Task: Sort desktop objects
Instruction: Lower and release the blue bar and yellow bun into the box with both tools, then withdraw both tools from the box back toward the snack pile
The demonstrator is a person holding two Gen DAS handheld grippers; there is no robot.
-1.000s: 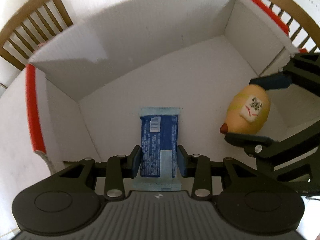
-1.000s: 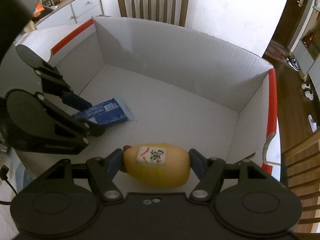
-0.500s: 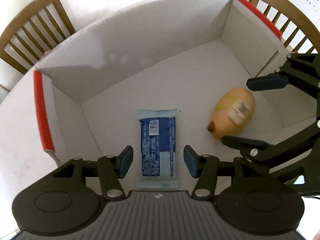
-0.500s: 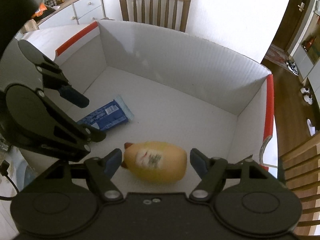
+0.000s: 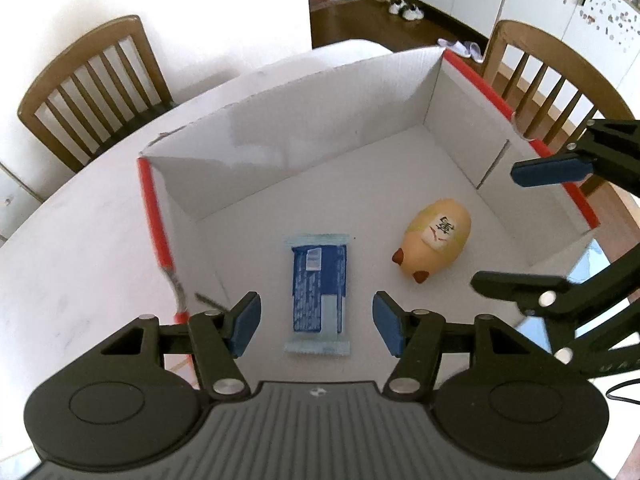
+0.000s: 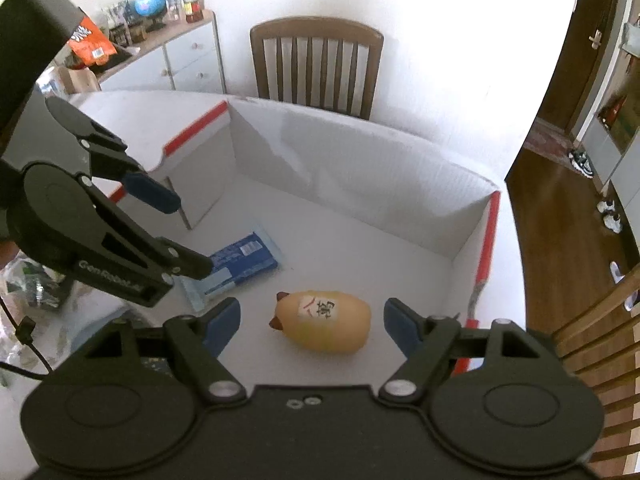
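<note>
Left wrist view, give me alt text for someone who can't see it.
An open left gripper hangs over a white cardboard box on a table, a blue snack wrapper lying flat on the box floor below its jaws. To the right lies a yellow toy figure, with the open right gripper above it.

You are working in bright daylight that is washing the plain white wall [image 6: 440, 40] behind the white cardboard box with red-taped rims [image 5: 428, 92] to glare. A paler gleam is lying on the box's far inner wall, and a soft shadow is falling under the yellow egg-shaped toy [image 6: 326, 322] inside it. Fisheye distortion is bending the brown wooden slatted chairs [image 5: 100, 88] beyond the box, and both pictures are staying sharp.
</note>
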